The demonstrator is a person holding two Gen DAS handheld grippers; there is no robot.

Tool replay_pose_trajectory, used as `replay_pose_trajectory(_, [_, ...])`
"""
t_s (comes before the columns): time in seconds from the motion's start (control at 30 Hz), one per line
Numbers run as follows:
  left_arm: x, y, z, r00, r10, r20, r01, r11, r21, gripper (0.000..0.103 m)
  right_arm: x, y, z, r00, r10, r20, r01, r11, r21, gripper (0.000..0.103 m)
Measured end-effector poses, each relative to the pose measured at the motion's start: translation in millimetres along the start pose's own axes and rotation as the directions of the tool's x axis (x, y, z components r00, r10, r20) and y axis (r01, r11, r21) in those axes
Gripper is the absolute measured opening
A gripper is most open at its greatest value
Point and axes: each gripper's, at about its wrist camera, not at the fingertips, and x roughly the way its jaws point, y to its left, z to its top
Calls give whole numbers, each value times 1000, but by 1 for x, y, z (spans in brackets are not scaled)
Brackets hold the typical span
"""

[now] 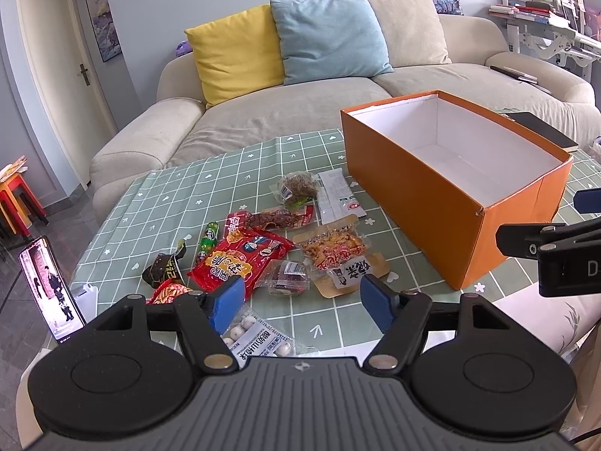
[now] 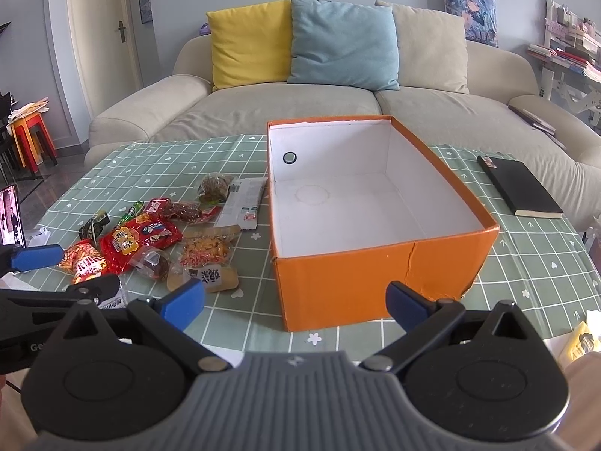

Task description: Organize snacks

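Note:
Several snack packets lie in a pile on the green checked tablecloth (image 1: 240, 173): a red bag (image 1: 240, 259), a tan pouch of orange snack (image 1: 338, 255), a white sachet (image 1: 336, 197), a small clear packet (image 1: 287, 276) and a white egg pack (image 1: 259, 340). The pile also shows in the right wrist view (image 2: 139, 240). An empty orange box (image 1: 443, 203) with a white inside stands to the right; it also shows in the right wrist view (image 2: 375, 282). My left gripper (image 1: 302, 302) is open and empty above the near packets. My right gripper (image 2: 295, 300) is open and empty before the box's near wall.
A lit phone (image 1: 52, 289) stands at the table's left edge. A black notebook (image 2: 520, 189) lies right of the box. A beige sofa (image 1: 263, 112) with yellow, blue and cream cushions runs behind the table. Red and yellow stools (image 2: 30, 139) stand far left.

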Motion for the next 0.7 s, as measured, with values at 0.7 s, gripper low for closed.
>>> replay_pose_trajectory(0.7, [1, -1, -1, 1000, -5, -6, 5, 1000, -1, 83, 0, 0, -1, 1000, -5, -12, 5, 1000, 1, 99])
